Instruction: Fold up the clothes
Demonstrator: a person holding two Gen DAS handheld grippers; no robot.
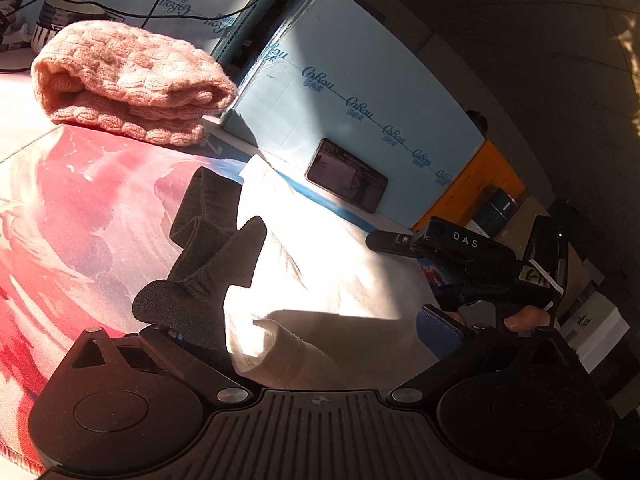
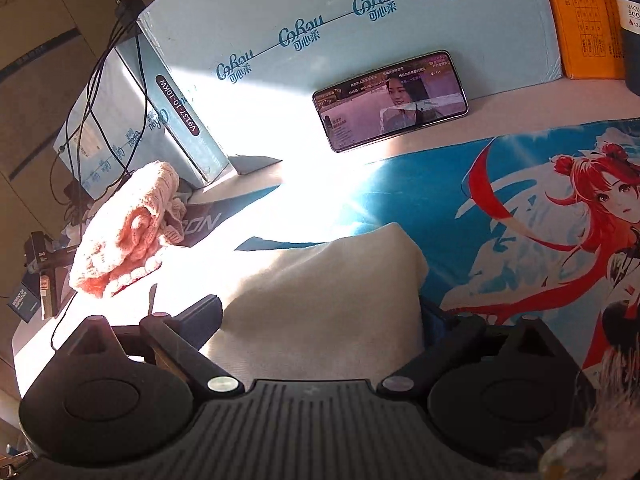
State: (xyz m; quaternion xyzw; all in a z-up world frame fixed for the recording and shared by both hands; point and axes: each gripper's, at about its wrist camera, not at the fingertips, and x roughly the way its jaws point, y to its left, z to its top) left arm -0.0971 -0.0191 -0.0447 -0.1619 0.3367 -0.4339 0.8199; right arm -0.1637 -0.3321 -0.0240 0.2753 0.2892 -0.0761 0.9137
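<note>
- A folded pink knit sweater (image 1: 128, 80) lies at the far left of the desk, partly on the printed desk mat (image 1: 80, 208) and just in front of a pale blue carton (image 1: 352, 92).
- A dark knit piece (image 1: 212, 256) lies crumpled on the mat, touching the left edge of the white garment (image 1: 320, 264).
- The left tongs (image 1: 280, 356) are spread apart, with the garment's sleeve end lying between the fingers; whether they grip it I cannot tell.
- The white garment lies mid-desk in hard sunlight, over the mat's blue part.
- A phone (image 2: 390, 100) leans against the carton at the desk's far edge, its screen lit.
- The right tongs (image 2: 320, 320) stand wide, a finger (image 2: 200, 316) on either side of a raised fold of the white garment; a firm grip cannot be judged.
- The mat's red-haired figure (image 2: 600, 188) shows at the right.
</note>
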